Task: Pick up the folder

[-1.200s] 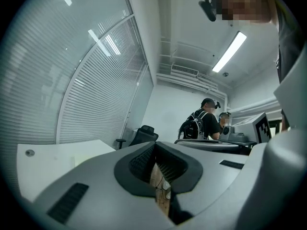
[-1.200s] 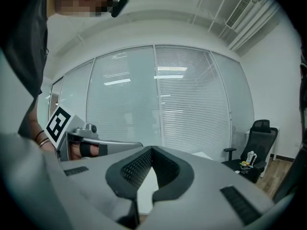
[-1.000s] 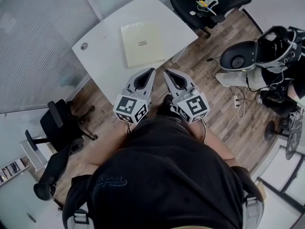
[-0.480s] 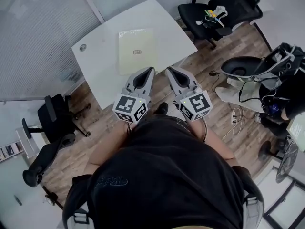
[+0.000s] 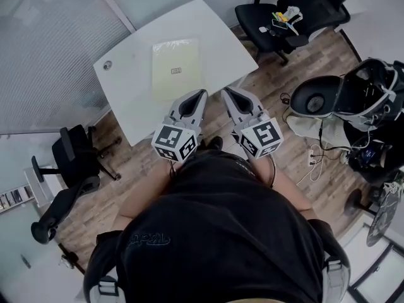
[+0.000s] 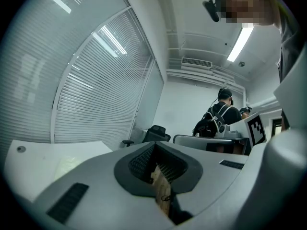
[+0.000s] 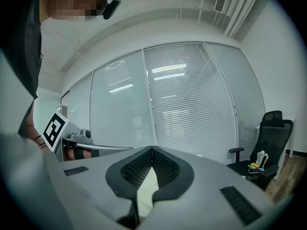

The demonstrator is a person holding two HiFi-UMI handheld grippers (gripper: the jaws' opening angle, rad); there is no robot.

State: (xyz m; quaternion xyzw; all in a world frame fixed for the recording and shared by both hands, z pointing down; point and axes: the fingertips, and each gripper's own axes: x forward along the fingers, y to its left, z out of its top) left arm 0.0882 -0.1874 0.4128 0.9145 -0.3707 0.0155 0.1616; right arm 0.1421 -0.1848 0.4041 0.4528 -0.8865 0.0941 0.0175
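A pale yellow folder (image 5: 176, 68) lies flat on the white table (image 5: 132, 100), seen in the head view. My left gripper (image 5: 202, 93) and right gripper (image 5: 224, 90) are held side by side just short of the table's near edge, tips pointing at the folder. Both are shut with nothing between the jaws. In the left gripper view the jaws (image 6: 154, 147) meet, and the table (image 6: 43, 159) with a faint patch of the folder (image 6: 67, 164) lies at the lower left. Through the right gripper's (image 7: 151, 150) shut jaws a sliver of the folder (image 7: 147, 186) shows.
Black office chairs stand at the table's far right (image 5: 297, 11) and near left (image 5: 72, 163). An open case (image 5: 341, 96) and cables (image 5: 315, 156) lie on the wooden floor at the right. A glass wall with blinds (image 5: 44, 49) runs along the left. A person with a backpack (image 6: 218, 119) stands in the distance.
The table and folder have shifted left and slightly closer under the grippers. Both grippers stay shut and side by side.
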